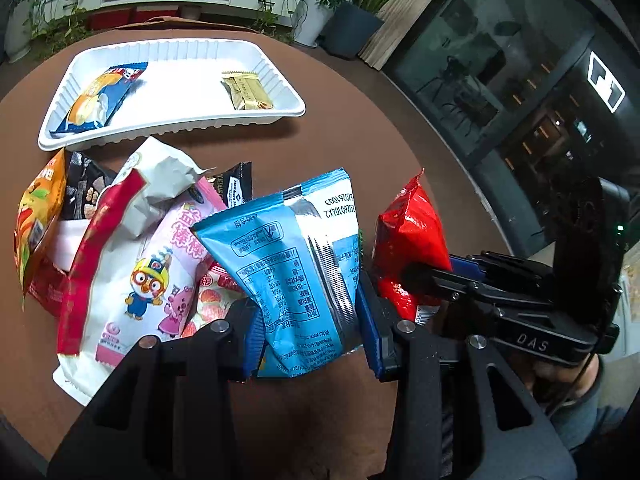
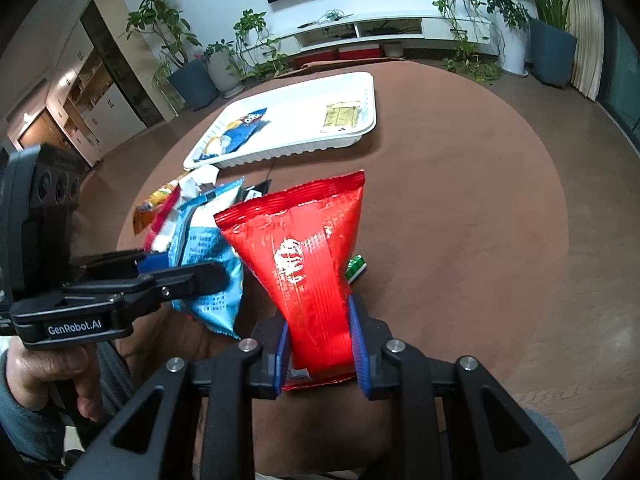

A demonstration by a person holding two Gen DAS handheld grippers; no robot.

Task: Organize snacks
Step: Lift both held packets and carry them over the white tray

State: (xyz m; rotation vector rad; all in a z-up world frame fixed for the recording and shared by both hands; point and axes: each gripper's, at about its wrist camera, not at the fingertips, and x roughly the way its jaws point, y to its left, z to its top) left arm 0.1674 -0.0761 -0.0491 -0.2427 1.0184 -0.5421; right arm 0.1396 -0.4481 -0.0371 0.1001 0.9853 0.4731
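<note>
Two snacks already lie in the white ribbed tray (image 1: 280, 76) at the far side of the round brown table (image 1: 360, 128): a blue packet (image 1: 100, 98) near its left end and a small gold-wrapped bar (image 1: 246, 90) near its right end, well apart from each other. Most of the sorting seems still ahead, since a loose pile sits on the table just in front of the tray, with an orange pouch (image 1: 36, 216), a dark packet (image 1: 84, 190), a white-and-red bag (image 1: 132, 208) and a pink cartoon-printed bag (image 1: 160, 276) overlapping one another. Two more packets are off the table in the grippers. The left gripper (image 1: 310, 332) pinches the light-blue packet (image 1: 288, 256) by its lower end, blue pads pressed against both sides; the packet stands with its long axis roughly upright, its sealed top edge pointing up and away toward the tray, printed back facing the camera. The right gripper (image 2: 320, 352) is clamped the same way on the red packet (image 2: 304, 256), which fans out upward from the pinch, long axis upright and leaning slightly toward the tray. A small green item (image 2: 356, 266) lies on the table beside the red packet; what it is cannot be made out.
</note>
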